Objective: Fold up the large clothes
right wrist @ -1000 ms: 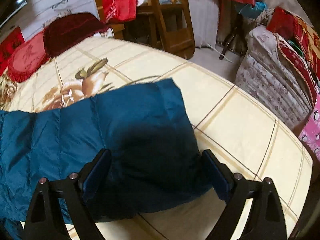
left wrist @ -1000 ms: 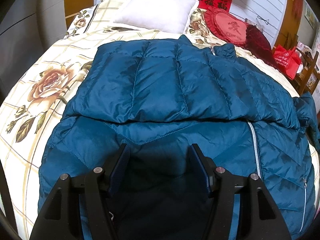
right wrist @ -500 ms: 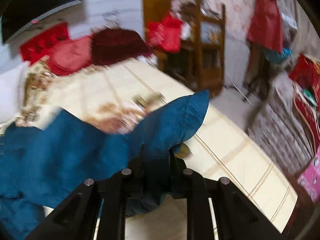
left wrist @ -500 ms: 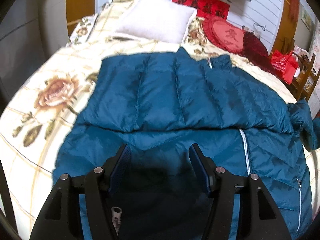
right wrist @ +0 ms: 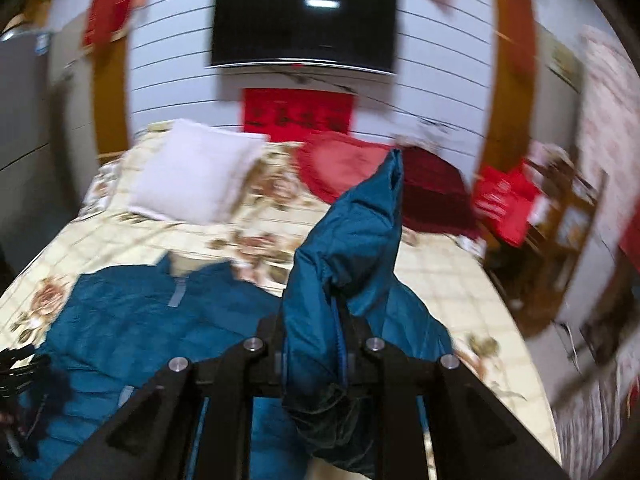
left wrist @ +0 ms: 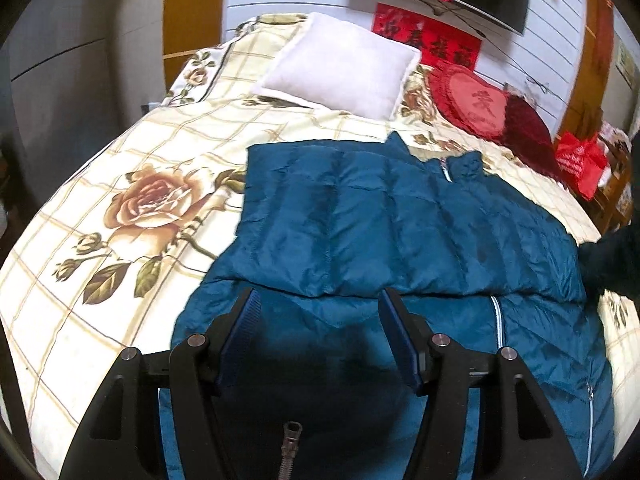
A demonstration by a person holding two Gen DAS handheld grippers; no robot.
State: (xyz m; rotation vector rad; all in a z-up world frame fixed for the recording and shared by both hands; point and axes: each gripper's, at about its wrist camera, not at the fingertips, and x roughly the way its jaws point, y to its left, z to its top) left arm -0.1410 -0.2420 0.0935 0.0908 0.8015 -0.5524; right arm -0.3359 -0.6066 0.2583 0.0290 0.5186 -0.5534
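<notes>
The blue down jacket (left wrist: 400, 232) lies spread on the bed (left wrist: 132, 152), below the white pillow (left wrist: 340, 64). The left tool (left wrist: 318, 336) hovers wide above the jacket's hem; the right tool (right wrist: 316, 344) pinches its lifted sleeve (right wrist: 360, 248).

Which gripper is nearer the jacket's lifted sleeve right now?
Right. The right gripper has its jaws shut on the sleeve, holding it up. The left gripper hovers open over the jacket's body, away from it.
</notes>
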